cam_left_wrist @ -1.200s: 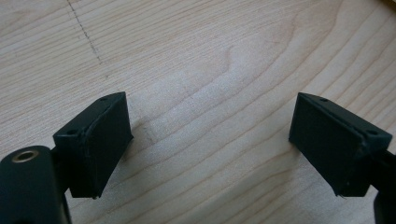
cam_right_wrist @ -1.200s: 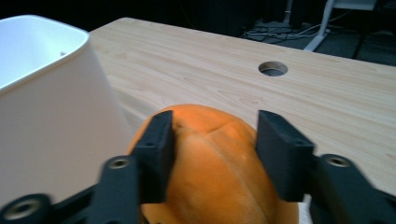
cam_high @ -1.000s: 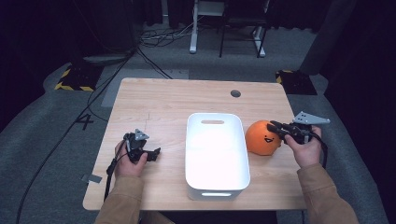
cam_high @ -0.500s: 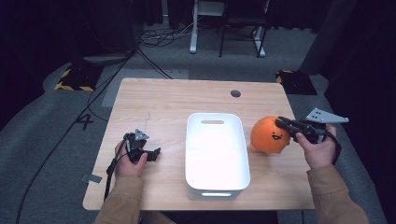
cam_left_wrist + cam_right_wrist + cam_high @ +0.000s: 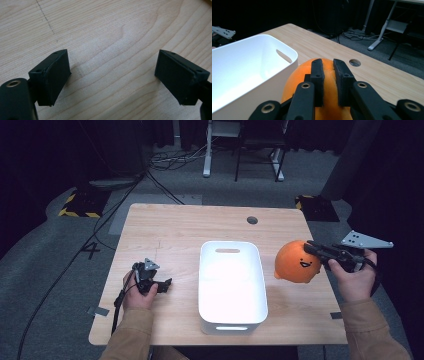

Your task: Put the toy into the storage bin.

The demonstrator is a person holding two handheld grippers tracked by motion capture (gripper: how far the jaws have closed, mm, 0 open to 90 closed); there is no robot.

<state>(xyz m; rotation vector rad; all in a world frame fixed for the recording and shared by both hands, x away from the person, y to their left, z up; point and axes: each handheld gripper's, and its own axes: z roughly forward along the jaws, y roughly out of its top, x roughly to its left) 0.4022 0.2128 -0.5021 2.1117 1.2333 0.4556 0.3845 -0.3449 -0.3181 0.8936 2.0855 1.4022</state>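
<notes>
An orange round plush toy [image 5: 296, 262] with a small black face hangs above the table to the right of the white bin [image 5: 231, 312]. My right gripper [image 5: 313, 247] is shut on the top of this toy [image 5: 329, 88], pinching a fold of its fabric between the two black jaws. Beside it in the right gripper view stands the empty bin [image 5: 287, 58]. At the table's left my left gripper [image 5: 164, 285] rests low over the wood, held in a hand. In the left gripper view that gripper [image 5: 112, 75] stands open with only bare wood between the pads.
The wooden table [image 5: 180, 230] has a round cable hole [image 5: 252, 220] at the back right. Beyond the far edge, cables and desk legs [image 5: 206, 150] lie on the grey floor. Yellow-black striped blocks [image 5: 77, 205] sit by the back corners.
The right gripper has lifted the orange plush toy off the table and carried it slightly toward the bin. The left gripper has stayed where it was.
</notes>
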